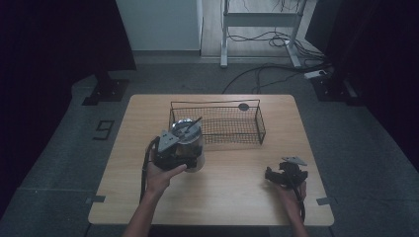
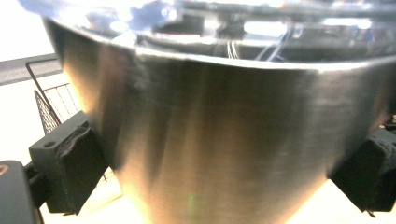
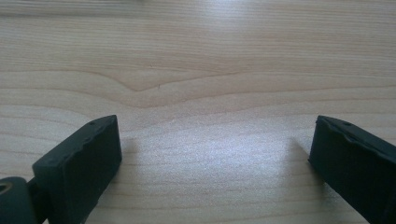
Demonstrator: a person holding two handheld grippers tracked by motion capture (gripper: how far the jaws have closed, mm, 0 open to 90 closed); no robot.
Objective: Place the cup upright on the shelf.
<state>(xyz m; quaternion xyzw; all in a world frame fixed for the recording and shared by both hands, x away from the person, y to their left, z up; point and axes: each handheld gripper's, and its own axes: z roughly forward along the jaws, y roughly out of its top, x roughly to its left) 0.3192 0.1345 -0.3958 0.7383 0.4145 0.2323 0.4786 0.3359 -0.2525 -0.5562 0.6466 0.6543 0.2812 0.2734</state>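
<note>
The steel cup [image 1: 190, 143], a brushed metal vessel that flares wider toward its rim, stands near the middle of the table [image 1: 232, 197], just in front of the wire basket [image 1: 217, 123] at its left end, with what looks like a dark utensil [image 1: 191, 123] sticking up out of it, though that part is too small to make out. In the left gripper view the cup's wall [image 2: 219, 140] sits between the two black jaws, whose pads press against its lower, narrower part on either side, so the left claw [image 1: 184, 148] is clenched on the steel cup. The metal looks stiff and will not give under pressure, but its polished surface is probably slippery, and the taper means a grip low down could let it ride upward or tip; a hold higher on the wall, nearer the rim, would likely be steadier. It is probably light, unless it is filled, which the pictures do not show. The basket is open mesh, with a small dark disc [image 1: 243, 106] at its far rim. Well apart, toward the right of the table, the right claw [image 1: 276, 174] rests low over bare wood, its jaws spread wide with nothing between them.
</note>
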